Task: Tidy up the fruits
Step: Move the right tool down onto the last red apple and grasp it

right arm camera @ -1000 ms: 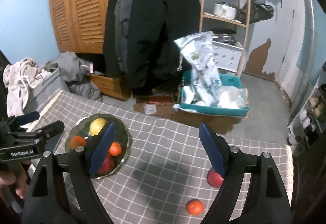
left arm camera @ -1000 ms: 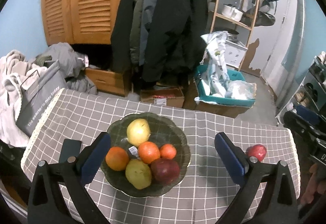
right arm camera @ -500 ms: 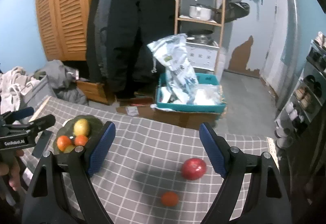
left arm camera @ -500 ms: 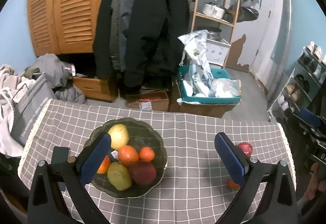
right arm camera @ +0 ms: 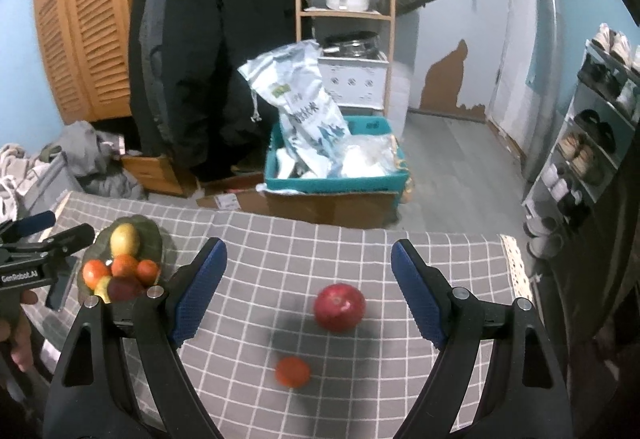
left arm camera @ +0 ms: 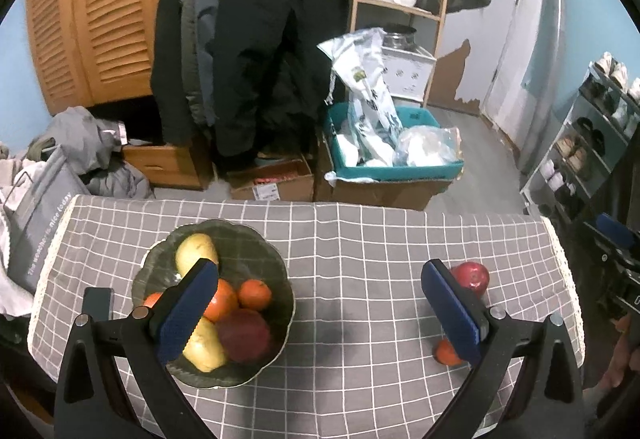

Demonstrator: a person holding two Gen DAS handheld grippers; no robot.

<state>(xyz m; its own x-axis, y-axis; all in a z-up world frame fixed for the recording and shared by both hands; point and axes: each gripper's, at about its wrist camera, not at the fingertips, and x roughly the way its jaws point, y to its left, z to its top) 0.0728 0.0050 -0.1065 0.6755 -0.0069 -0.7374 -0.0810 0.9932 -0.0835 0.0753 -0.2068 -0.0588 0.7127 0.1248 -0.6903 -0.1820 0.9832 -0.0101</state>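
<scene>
A dark green bowl [left arm camera: 256,239] on the grey checked tablecloth holds pears, oranges and a dark red apple [left arm camera: 244,335]; it also shows at the left of the right wrist view [right arm camera: 160,239]. A loose red apple [right arm camera: 339,306] and a small orange [right arm camera: 293,371] lie on the cloth between my right gripper's fingers, below them. In the left wrist view the apple [left arm camera: 472,277] and orange [left arm camera: 446,353] sit behind the right finger. My left gripper [left arm camera: 320,315] is open and empty above the table. My right gripper [right arm camera: 308,291] is open and empty.
A black phone [left arm camera: 98,305] lies left of the bowl. Beyond the table's far edge stand a teal bin of bags [right arm camera: 336,175], cardboard boxes, hanging coats [left arm camera: 248,39] and a wooden shelf. A shoe rack [right arm camera: 592,143] is at the right.
Both grippers have shifted right and back. The bowl slid left in both views; the red apple and orange now sit centred under the right gripper.
</scene>
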